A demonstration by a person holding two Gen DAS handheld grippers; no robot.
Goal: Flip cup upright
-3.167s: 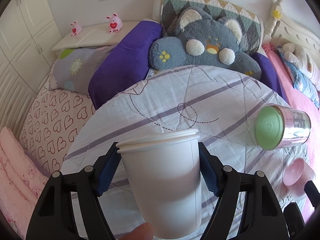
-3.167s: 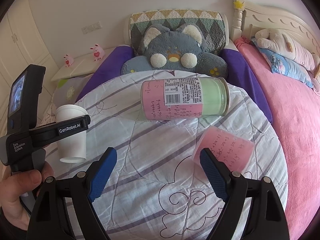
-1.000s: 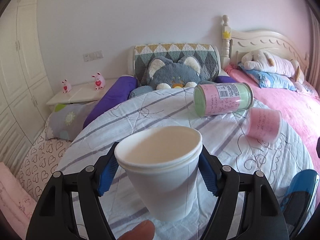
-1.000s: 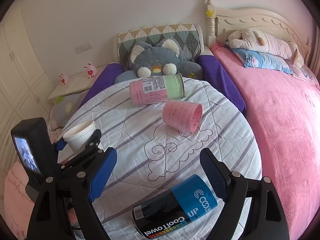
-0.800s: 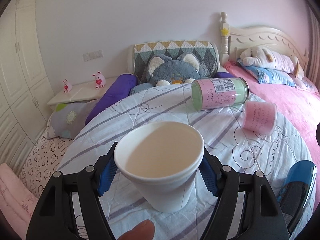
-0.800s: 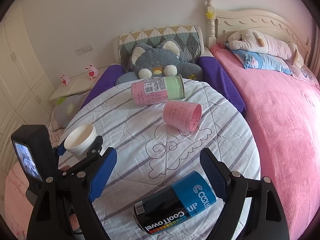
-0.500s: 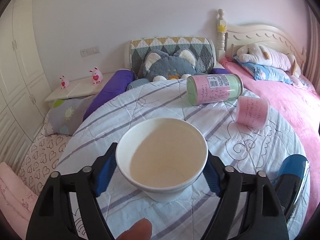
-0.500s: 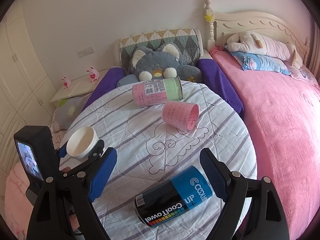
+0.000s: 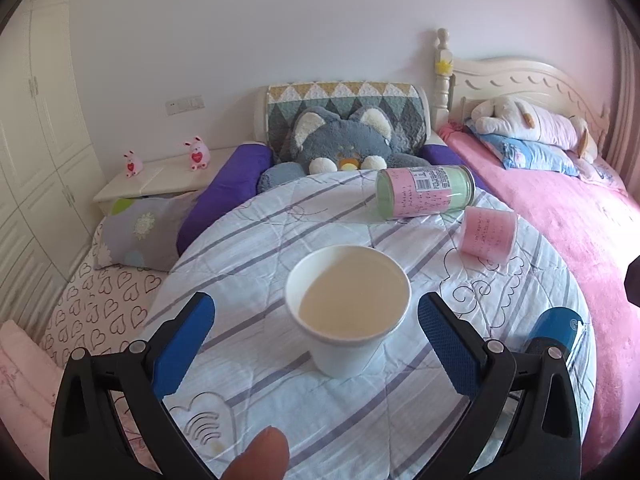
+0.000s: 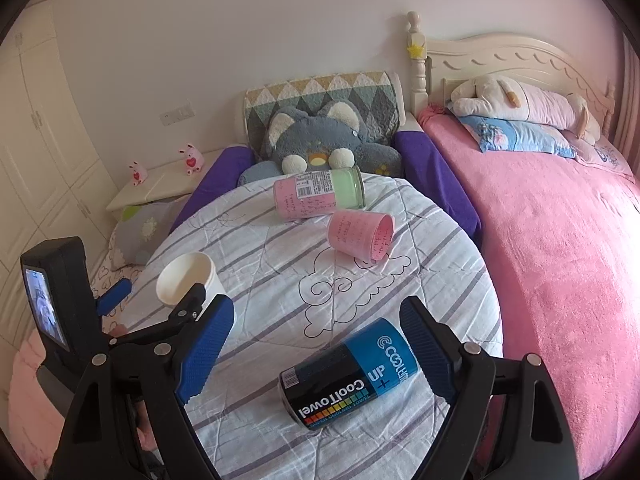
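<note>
A white paper cup (image 9: 347, 308) stands upright, mouth up, on the round table's striped cloth (image 9: 256, 248). My left gripper (image 9: 316, 332) is open, its blue pads well clear of the cup on both sides. The cup also shows in the right wrist view (image 10: 188, 280), at the table's left, with the left gripper (image 10: 160, 292) around it. My right gripper (image 10: 316, 344) is open and empty above a lying blue and black can (image 10: 348, 372).
A pink and green canister (image 9: 425, 191) lies on its side at the table's far edge. A pink cup (image 9: 487, 233) lies on its side near it. The blue can (image 9: 554, 330) lies at the right edge. A pink bed (image 10: 560, 248) is right; pillows and a plush toy (image 9: 340, 144) behind.
The left gripper tipped the white cup mouth up, set it on the cloth, then opened and let go. The right gripper stayed open.
</note>
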